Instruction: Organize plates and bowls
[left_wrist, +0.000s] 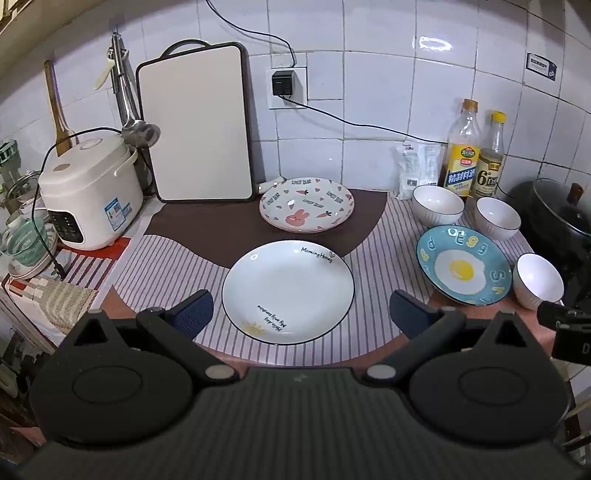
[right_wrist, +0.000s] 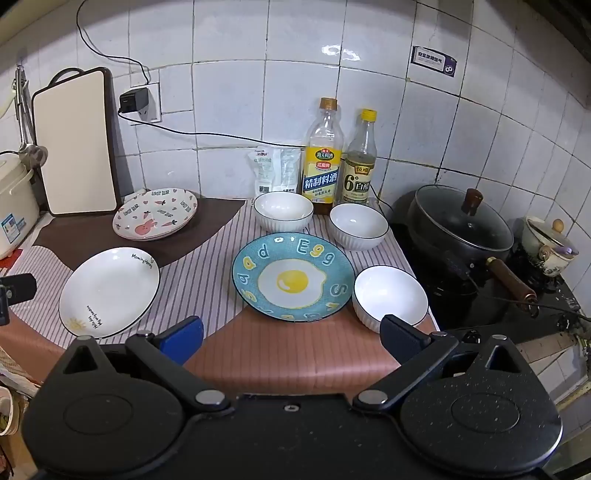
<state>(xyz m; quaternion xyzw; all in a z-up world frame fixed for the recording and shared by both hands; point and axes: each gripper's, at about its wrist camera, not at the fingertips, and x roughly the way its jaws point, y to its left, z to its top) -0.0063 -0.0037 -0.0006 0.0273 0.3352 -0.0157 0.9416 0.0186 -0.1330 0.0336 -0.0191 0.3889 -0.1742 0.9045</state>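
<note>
A white plate (left_wrist: 288, 291) (right_wrist: 109, 291) with black rim lies on the striped mat, right in front of my open, empty left gripper (left_wrist: 301, 314). A pink rabbit plate (left_wrist: 306, 204) (right_wrist: 155, 213) sits behind it. A blue egg plate (left_wrist: 464, 264) (right_wrist: 293, 277) lies in front of my open, empty right gripper (right_wrist: 291, 338). Three white bowls stand around it: back left (right_wrist: 283, 214) (left_wrist: 437, 205), back right (right_wrist: 358, 225) (left_wrist: 496, 218), and near right (right_wrist: 389, 295) (left_wrist: 539, 280).
A cutting board (left_wrist: 199, 125) leans on the tiled wall. A rice cooker (left_wrist: 88, 192) stands at left. Two bottles (right_wrist: 325, 158) and a bag (right_wrist: 275, 173) stand behind the bowls. A lidded black pan (right_wrist: 461, 225) and a small pot (right_wrist: 546, 243) sit on the stove at right.
</note>
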